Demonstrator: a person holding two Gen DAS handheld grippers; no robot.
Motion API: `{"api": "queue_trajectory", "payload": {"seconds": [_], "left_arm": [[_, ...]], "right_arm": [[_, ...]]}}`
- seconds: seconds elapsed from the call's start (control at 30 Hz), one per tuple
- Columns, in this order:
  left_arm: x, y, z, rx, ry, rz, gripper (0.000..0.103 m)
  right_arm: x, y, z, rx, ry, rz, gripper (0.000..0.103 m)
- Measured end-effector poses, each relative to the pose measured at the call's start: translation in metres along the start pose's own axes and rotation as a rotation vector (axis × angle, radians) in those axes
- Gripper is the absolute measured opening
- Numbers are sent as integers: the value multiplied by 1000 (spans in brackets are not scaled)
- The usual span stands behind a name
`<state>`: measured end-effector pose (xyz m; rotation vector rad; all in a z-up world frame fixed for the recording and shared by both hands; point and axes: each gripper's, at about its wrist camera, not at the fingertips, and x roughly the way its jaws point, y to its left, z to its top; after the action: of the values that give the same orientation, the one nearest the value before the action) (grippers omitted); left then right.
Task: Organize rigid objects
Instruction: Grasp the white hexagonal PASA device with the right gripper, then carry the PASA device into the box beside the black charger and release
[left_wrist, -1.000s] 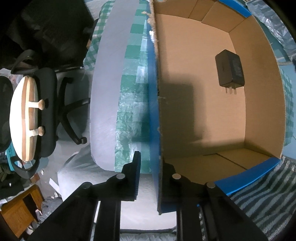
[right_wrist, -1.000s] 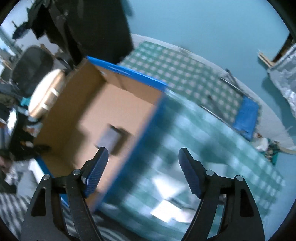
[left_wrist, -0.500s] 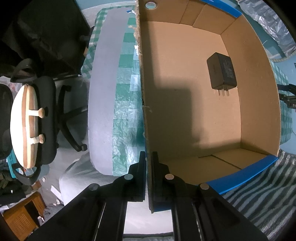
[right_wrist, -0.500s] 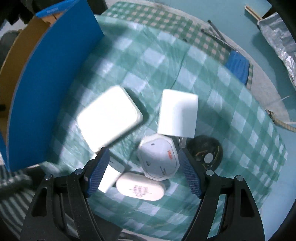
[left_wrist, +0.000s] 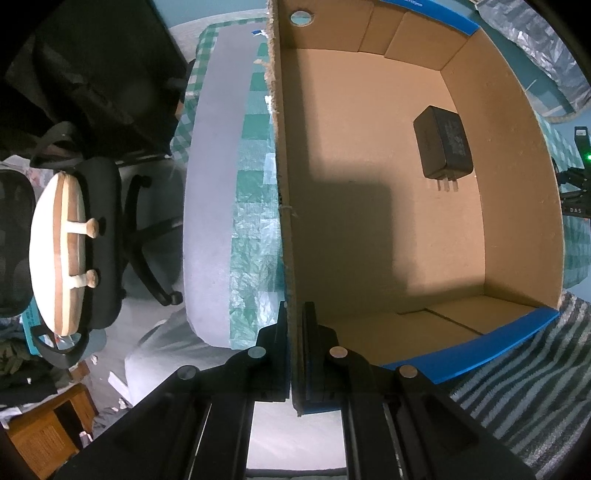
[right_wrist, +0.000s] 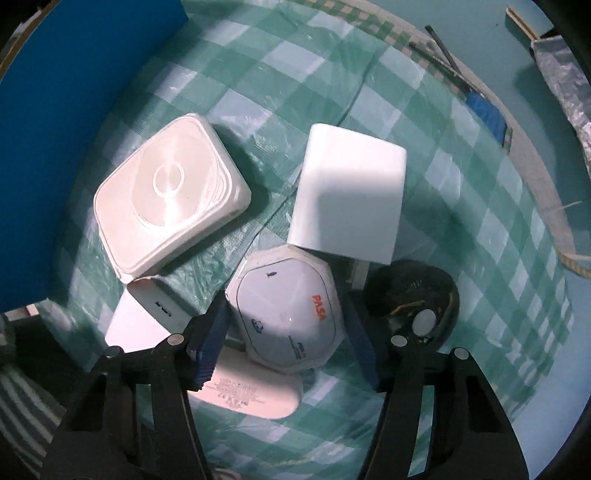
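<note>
Your left tongs have just clamped the box wall; your right tongs, wide, have dropped astride the octagonal adapter, lower centre. The black charger lies boxed; grasp next.

In the left wrist view the big cardboard box fills the middle and right of the frame. Its floor is mostly bare, with only a black charger lying in the upper right, so there is lots of room inside. The box's tall left wall runs down the middle and blocks the way in from the side.

In the right wrist view the things are crowded together in the middle. The eight-sided white device touches the white block above it and the flat white oval below it. The black round thing sits just beside it on the right. The blue box wall stands along the left. Bare checked cloth lies at the right and top.
</note>
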<state>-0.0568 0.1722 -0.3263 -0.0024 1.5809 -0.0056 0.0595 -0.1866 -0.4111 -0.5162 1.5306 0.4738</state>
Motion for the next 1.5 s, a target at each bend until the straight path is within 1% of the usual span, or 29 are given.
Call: {"api": "queue_trajectory", "payload": {"seconds": [0.03,0.2,0.37,0.7,0.83,1.13,1.3,1.5], "left_arm": [[0,0,0,2,0,8,5],[1,2,0,-3,-3,1,5],[0,2,1,-9,0,3,5],[-4,8,0,-38,-9,-32,5],[-6,7,0,-44,-4,-27,5],[-8,7,-3,-39,-1,-25,5],[-9,10,-5,-39,2,-30,5],[-9,8,-7,-36,3,-34,5]], "right_arm": [[-1,2,-1,-3,-2,-2,62],[-2,3,-3,13,-12,3,60],[-7,3,-4,45,-40,49,59],[-39,12,-5,79,-90,91,59],[-58,21,-5,80,-117,105,59],[-105,45,19,56,-185,145,59],[-133,70,39,11,-223,168,59],[-149,98,59,-42,-247,184,59]]}}
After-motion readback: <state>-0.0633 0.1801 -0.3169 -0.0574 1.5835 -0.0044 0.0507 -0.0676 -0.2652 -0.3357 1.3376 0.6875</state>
